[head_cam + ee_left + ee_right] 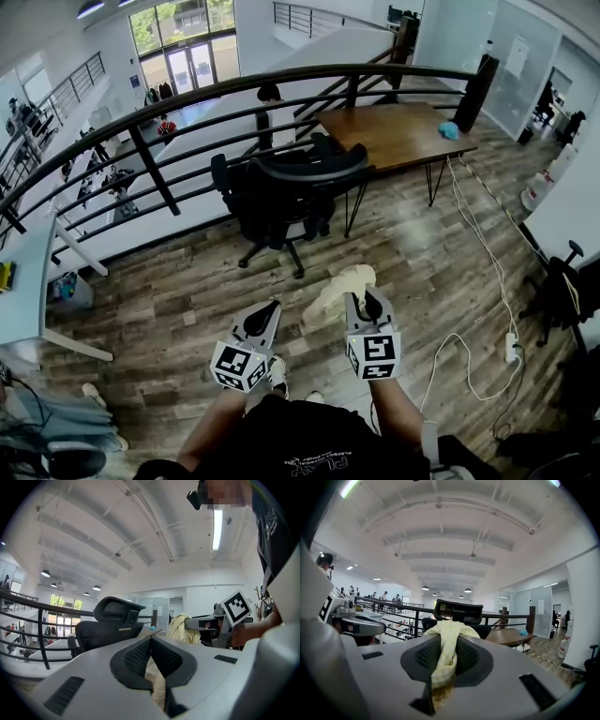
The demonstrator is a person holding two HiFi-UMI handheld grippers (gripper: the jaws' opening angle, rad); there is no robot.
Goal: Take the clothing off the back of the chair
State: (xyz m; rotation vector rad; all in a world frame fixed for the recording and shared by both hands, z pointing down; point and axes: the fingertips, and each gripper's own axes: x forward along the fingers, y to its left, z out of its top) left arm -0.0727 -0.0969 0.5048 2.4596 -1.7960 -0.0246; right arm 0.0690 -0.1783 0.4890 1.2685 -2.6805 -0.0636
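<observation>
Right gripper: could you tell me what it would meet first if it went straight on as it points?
Probably the black office chair, which sits dead ahead of the right gripper; depth is uncertain.

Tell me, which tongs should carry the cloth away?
Right, probably. The right tongs are shut on a thick bunch of the cloth, while the left tongs seem to pinch only a thin edge.
</observation>
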